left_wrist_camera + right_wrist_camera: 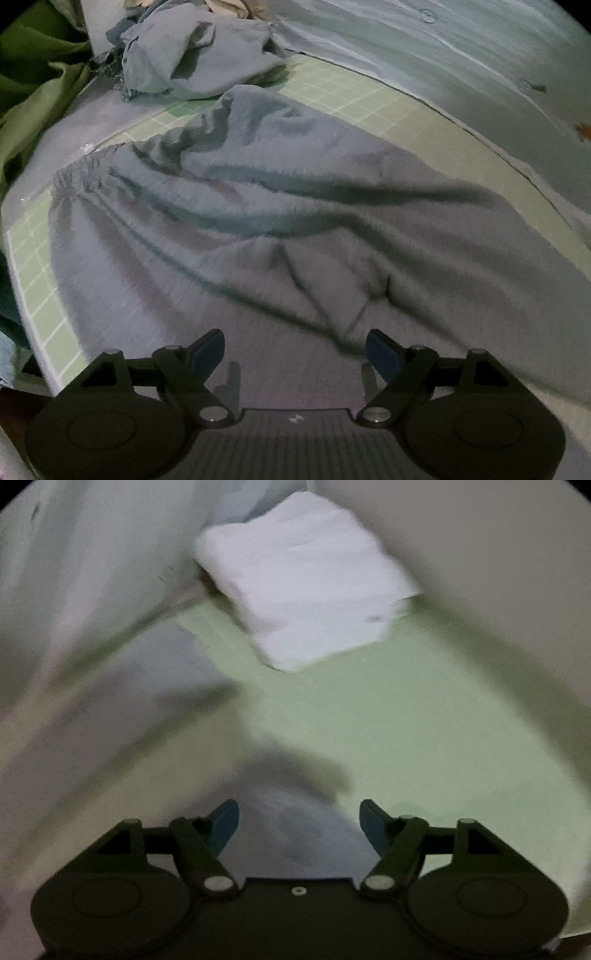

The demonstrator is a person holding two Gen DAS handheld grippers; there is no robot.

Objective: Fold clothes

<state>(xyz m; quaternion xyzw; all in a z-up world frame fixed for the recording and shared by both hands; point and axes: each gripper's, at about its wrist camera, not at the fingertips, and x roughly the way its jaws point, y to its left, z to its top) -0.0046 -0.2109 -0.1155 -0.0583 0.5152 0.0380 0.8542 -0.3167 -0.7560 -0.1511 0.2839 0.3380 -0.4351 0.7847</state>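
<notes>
Directly ahead of the left gripper (295, 354), the grey shorts (258, 229) lie spread on the green grid mat (351, 96). Its jaws stand wide apart and grip nothing; cloth fills the gap between them. This position suits a grasp on the near hem. The gathered waistband (85, 173) sits at the far left, and deep wrinkles run across the middle, so the garment appears not yet flattened.

The right gripper (299, 827) is likewise fully spread and empty. A grey cloth edge (295, 812) lies between its fingers, probably a leg end of the shorts, though blur prevents confirmation. Open mat extends ahead of it.

Farther off in the right wrist view, a folded white item (306, 579) rests on the mat against the pale backdrop (74, 572), evidently parked clear of the work area.

Farther off in the left wrist view, a crumpled grey-blue garment (192, 59) lies just beyond the shorts, nearly touching the upper edge. It limits room for folding in that direction. Green fabric (33, 85) bunches at the left border, off the mat.
</notes>
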